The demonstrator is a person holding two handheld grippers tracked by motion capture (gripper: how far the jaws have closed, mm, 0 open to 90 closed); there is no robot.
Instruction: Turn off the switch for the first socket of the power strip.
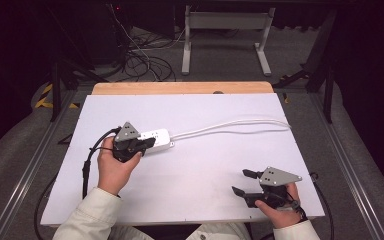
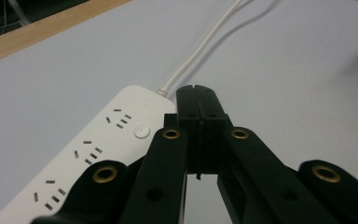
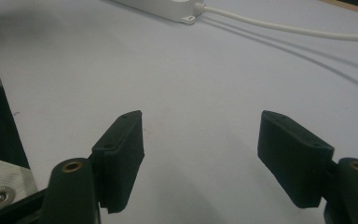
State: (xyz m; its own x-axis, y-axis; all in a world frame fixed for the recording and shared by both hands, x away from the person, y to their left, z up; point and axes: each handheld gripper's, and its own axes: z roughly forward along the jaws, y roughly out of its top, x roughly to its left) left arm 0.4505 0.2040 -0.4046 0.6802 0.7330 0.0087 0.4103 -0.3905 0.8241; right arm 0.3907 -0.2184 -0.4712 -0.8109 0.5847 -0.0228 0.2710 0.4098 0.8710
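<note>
Glossy white rectangular power strip [image 2: 93, 149] w/ round cord, L gripper [image 2: 198, 100] matte fingers pressed together, R gripper [image 3: 200, 154] fingers spread

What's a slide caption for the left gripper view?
Shut left gripper poised beside the white power strip on the table.

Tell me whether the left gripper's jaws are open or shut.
Shut. In the left gripper view the left gripper has its two black jaws pressed together, nothing between them, beside the white power strip.
</note>
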